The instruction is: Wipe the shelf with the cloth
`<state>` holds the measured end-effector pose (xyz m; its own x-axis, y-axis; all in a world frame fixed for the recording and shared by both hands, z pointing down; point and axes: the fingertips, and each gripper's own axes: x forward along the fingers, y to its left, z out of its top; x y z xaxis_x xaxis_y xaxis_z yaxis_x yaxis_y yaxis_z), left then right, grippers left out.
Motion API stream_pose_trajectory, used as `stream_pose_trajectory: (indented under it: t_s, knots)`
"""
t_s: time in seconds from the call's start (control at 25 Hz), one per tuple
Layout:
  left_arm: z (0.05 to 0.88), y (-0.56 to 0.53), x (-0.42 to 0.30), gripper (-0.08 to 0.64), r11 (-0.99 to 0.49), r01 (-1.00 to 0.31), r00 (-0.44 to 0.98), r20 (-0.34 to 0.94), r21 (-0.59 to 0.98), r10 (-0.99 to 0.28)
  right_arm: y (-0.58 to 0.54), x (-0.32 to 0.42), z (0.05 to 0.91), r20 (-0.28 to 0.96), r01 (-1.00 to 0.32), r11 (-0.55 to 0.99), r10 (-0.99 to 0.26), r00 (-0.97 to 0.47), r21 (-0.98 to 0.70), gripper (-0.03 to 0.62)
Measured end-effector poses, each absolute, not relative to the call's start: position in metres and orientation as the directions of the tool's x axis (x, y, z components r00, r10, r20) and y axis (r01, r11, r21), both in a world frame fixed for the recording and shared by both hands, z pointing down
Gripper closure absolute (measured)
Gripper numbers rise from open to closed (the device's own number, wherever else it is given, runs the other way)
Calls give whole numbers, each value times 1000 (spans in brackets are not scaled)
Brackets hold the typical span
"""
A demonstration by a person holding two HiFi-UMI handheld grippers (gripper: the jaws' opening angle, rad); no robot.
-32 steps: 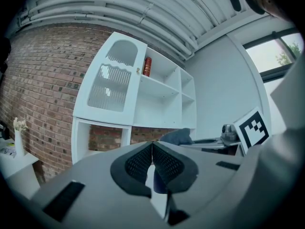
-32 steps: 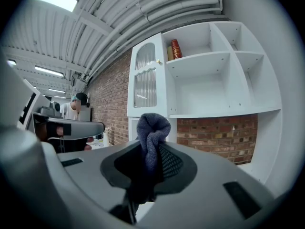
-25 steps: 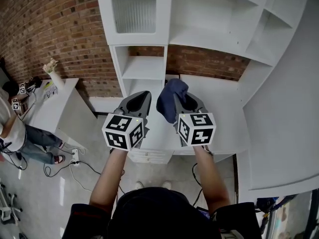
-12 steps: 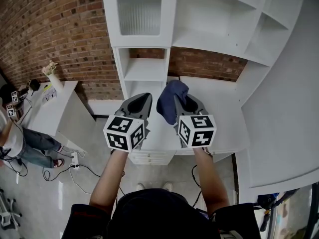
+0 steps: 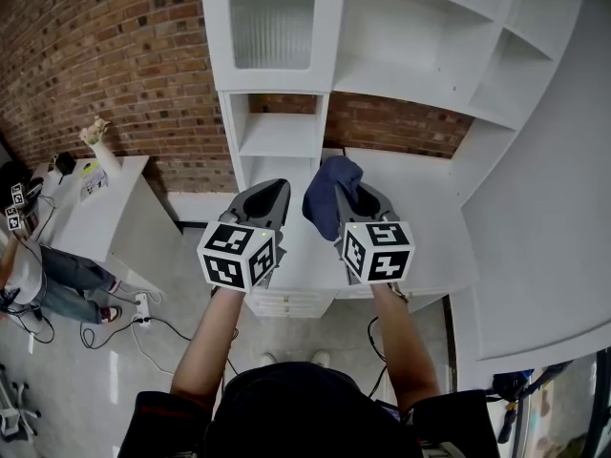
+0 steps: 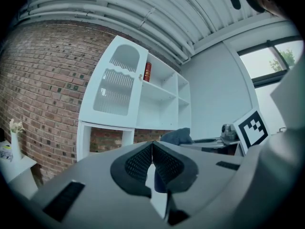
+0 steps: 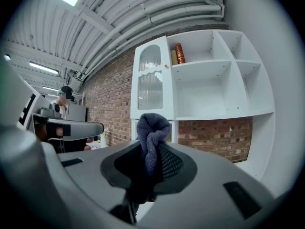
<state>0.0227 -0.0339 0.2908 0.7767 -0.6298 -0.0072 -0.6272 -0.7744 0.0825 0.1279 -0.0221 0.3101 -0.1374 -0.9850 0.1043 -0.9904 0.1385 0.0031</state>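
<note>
Barely anything shifts since a second ago, both grippers hover below the shelf (image 5: pixel 401 74). Right gripper (image 7: pixel 151 151) is clamped on the blue cloth (image 7: pixel 152 128) mid-bunch. It's soft, light and floppy, so that hold seems fine. Left gripper (image 6: pixel 152 149) is closed, empty.

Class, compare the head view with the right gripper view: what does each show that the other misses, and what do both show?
Only the head view shows the person's forearms and the floor. Only the right gripper view shows the red object on the top shelf and the ceiling pipes. Both show the blue cloth clamped in the right gripper, the white shelf unit and the brick wall.
</note>
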Motion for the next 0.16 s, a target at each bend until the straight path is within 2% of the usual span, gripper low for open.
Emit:
stream_pose_trajectory:
  t_s: [0.16]
  knots:
    - [290, -35, 23, 543, -777, -624, 779, -7, 81, -627, -24, 128, 312, 112, -991, 137, -984, -136, 3, 509]
